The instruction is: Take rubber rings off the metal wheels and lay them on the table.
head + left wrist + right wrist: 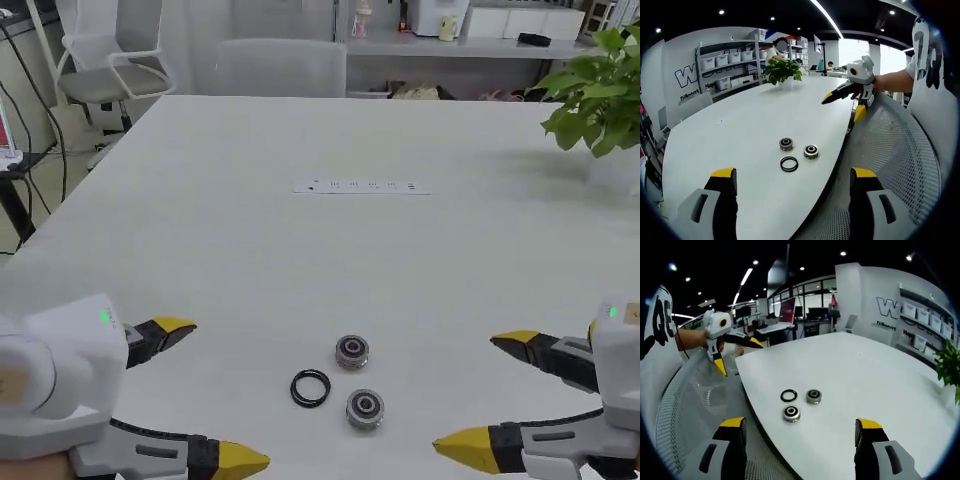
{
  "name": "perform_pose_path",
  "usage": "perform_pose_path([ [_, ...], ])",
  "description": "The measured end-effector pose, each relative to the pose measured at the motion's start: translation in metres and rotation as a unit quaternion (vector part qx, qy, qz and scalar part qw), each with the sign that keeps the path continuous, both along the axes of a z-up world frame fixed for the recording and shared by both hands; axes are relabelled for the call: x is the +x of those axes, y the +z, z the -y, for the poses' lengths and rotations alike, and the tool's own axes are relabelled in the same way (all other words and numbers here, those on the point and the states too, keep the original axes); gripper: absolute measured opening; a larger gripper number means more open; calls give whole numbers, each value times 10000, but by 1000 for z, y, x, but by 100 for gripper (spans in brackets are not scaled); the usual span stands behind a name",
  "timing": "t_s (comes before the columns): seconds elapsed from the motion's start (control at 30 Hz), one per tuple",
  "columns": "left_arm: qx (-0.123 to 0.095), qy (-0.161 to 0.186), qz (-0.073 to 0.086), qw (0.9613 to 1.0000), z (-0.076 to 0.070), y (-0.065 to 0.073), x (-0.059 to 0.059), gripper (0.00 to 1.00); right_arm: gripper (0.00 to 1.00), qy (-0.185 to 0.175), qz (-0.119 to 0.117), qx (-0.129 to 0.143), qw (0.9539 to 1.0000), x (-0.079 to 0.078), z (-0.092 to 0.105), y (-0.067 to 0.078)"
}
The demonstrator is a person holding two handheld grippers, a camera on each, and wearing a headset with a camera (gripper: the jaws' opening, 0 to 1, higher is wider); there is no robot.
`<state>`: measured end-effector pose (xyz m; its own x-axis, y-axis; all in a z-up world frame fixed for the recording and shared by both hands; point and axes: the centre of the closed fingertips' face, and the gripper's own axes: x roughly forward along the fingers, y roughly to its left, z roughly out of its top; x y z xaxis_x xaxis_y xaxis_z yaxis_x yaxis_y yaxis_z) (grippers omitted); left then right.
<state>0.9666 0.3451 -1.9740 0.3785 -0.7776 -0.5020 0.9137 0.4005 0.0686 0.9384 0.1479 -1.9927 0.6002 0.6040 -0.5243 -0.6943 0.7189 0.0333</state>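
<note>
Down in the lower middle of the head view, one black rubber ring already lies flat on the white tabletop, just beside the upper wheel and the lower wheel. So I'd guess one is done and one's left, though they're too small to tell which still wears its ring. Left tongs and right tongs hang wide apart and empty at the lower corners, and nothing's in the way: the socket strip mid-frame and potted plant upper right sit well apart.

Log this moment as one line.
left tongs open; right tongs open; black rubber ring flat on white table; two round metal wheels beside it
</note>
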Motion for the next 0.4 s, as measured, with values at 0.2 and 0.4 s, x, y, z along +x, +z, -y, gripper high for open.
perform_pose_path([
  [0.2, -1, 26, -17, 10000, -1, -1, 2, 92, 89, -9, -19, -15, 10000, -2, -1, -1],
  [0.4, 34, 12, -32, 10000, -1, -2, 2, 92, 89, -21, -26, -36, 10000, -2, -1, -1],
])
